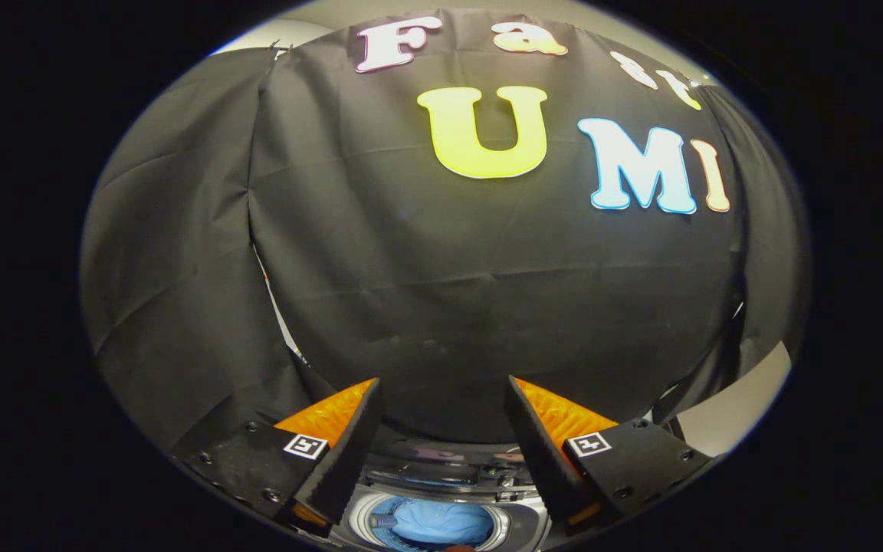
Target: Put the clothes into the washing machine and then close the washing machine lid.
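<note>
gripper (441,399) fingers spread wide, nothing between them, not touching anything. Pointed at the black cloth wall (487,307) of the booth, raised above the washing machine (522,529). Machine sits low between the fingers, below and just ahead of them; its drum opening (365,515) faces up, lid (441,464) stands raised behind it. Blue clothes (441,523) lie inside the drum. Pale wall strip (733,414) shows past the right-hand cloth edge
</note>
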Motion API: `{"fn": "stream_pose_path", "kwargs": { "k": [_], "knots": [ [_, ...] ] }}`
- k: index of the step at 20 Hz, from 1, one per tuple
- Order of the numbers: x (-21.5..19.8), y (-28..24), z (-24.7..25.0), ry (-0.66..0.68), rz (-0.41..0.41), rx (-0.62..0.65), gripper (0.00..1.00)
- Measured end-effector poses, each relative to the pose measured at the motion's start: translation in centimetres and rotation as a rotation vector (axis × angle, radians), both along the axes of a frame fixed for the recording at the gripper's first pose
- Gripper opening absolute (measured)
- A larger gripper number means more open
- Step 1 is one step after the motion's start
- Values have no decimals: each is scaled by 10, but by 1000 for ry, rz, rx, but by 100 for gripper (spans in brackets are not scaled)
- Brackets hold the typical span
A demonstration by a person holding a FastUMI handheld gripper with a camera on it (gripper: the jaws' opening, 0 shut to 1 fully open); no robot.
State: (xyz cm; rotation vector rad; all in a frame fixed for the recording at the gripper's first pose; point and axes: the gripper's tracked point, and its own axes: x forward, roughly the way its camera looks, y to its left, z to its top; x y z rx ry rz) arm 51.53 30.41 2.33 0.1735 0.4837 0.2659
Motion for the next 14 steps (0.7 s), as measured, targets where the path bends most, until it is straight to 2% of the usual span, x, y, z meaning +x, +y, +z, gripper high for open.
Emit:
{"fn": "stream_pose_path", "kwargs": {
  "k": [5, 14],
  "knots": [
    [24, 17, -25, 59, -1, -11, 98],
    [39, 30, -52, 125, 5, -32, 98]
  ]
}}
